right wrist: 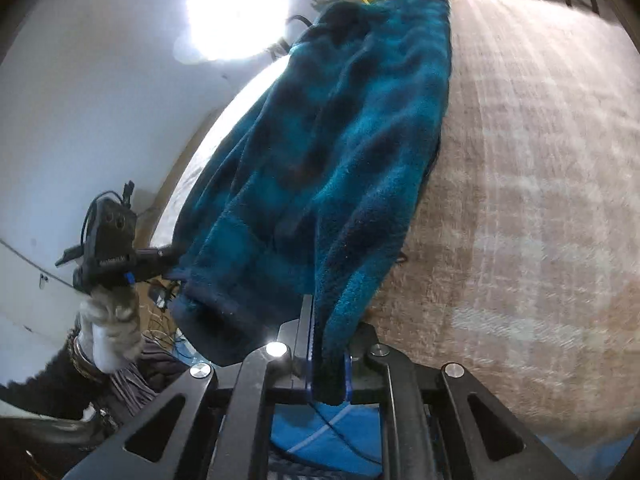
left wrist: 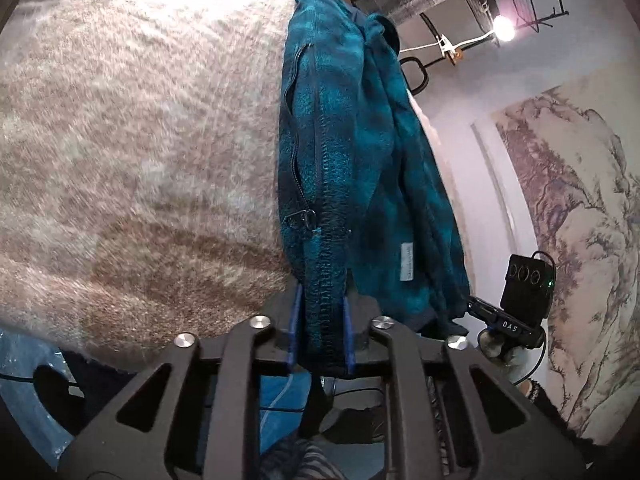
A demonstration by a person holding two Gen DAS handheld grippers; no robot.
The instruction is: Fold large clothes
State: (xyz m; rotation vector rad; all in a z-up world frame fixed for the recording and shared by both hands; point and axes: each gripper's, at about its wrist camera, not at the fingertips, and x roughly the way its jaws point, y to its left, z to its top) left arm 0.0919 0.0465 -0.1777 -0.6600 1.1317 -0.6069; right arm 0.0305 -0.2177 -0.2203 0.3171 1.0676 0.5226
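Right now the teal and dark-blue checked fleece jacket (left wrist: 348, 152) hangs stretched between both tools, lifted above the beige and brown fuzzy patterned blanket (left wrist: 132, 128) that fills the left of the left wrist view and the right of the right wrist view. Clenched on the jacket's zipper edge, the left tool (left wrist: 320, 336) grips the fabric between its blue pads, with the metal zipper pull (left wrist: 306, 216) just beyond them and a small white label (left wrist: 406, 262) to the right. Likewise, the right tool (right wrist: 328, 364) is clamped on a thick fold of the fleece. Each view shows the opposite tool at the jacket's far corner, held in a light-gloved hand (right wrist: 114, 330).
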